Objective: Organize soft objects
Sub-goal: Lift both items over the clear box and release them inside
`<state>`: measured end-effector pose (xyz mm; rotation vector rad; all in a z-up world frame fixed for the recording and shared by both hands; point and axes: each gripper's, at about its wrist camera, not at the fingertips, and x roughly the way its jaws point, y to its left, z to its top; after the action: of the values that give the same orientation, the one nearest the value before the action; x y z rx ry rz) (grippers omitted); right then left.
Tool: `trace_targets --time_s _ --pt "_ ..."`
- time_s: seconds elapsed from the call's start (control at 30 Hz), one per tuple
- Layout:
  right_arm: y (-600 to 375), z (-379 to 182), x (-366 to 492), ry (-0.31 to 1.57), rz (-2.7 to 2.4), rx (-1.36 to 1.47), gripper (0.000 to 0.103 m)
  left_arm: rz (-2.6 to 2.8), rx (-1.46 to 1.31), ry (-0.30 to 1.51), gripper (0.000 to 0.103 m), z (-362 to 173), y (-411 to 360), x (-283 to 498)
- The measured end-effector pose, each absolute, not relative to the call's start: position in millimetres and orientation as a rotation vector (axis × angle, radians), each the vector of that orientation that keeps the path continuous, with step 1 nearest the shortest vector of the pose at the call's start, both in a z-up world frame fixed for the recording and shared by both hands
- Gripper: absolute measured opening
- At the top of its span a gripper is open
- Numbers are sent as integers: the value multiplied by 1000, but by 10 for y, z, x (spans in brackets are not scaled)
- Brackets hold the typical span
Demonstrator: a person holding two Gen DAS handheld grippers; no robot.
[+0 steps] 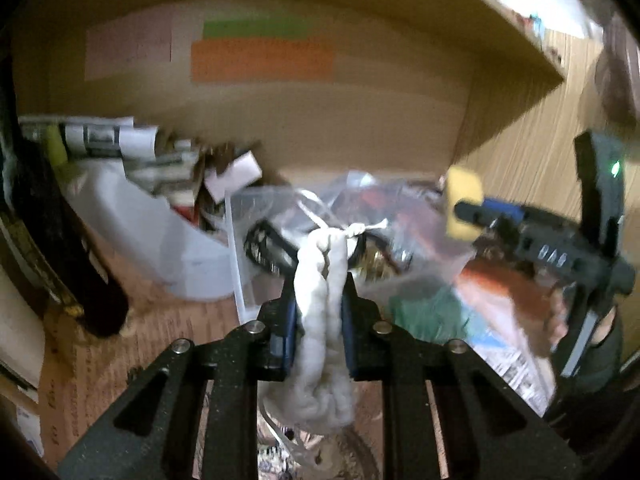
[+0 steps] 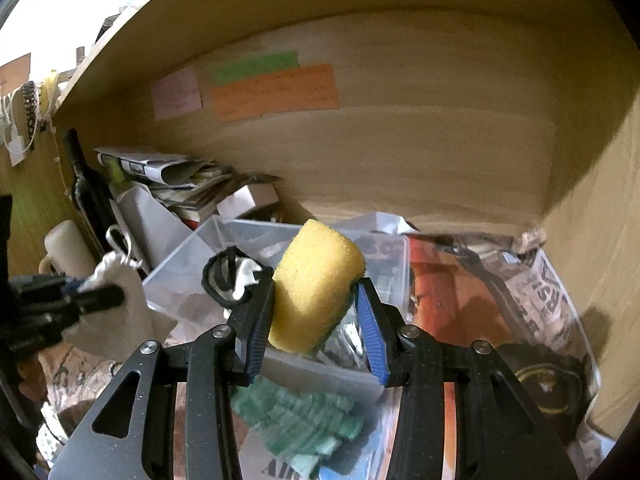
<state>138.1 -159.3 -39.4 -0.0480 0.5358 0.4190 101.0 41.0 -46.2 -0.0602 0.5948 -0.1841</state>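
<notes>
Wood-grain surroundings: a light wooden shelf compartment (image 2: 420,152) with a back wall and side panels; pink, green and orange paper notes (image 2: 276,88) are stuck on the back wall.
Shelf floor: covered with newspaper (image 2: 548,292) and clutter; a clear plastic bin (image 2: 192,264) sits in the middle, folded papers (image 2: 168,172) and a dark bottle (image 2: 86,188) stand at the left.
Left hand-held gripper (image 1: 319,288): its blue-padded fingers are pressed in on a white drawstring pouch (image 1: 320,304), held above the clutter in front of the bin.
White drawstring pouch: soft cloth, squeezed narrow between the pads, its knotted cord at the top end and its bulk hanging down below the fingers.
Right hand-held gripper (image 2: 316,300): partly closed, pinching a yellow sponge (image 2: 316,280) between its pads, over the clear plastic bin.
Yellow sponge: porous, rounded block, tilted with its upper end beyond the fingertips.
Other soft items: a green cloth (image 2: 296,420) lies under the right hand-held gripper; a black-and-white fabric piece (image 2: 232,276) lies in the bin.
</notes>
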Motion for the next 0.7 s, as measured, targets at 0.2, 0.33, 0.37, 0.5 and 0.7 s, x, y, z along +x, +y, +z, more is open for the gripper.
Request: trace_targets --time_s 0.2,0.33,0.37,0.5,0.7 --pt "-1428 -390 1503 546 452 -80 38 -169 -77 515 19 -193 485 1162" --pt "-1308 -466 1597 574 468 -108 38 -141 -82 501 19 -163 513 1345" --pt "-1281 -499 1628 586 472 -111 38 -137 -83 505 19 -186 515 1400" --pt "-1195 -638 1740 636 483 -124 38 -138 -87 564 19 -351 497 1656" --pt "-1113 -841 1871 724 477 -158 41 -132 -73 643 19 -640 415 1954"
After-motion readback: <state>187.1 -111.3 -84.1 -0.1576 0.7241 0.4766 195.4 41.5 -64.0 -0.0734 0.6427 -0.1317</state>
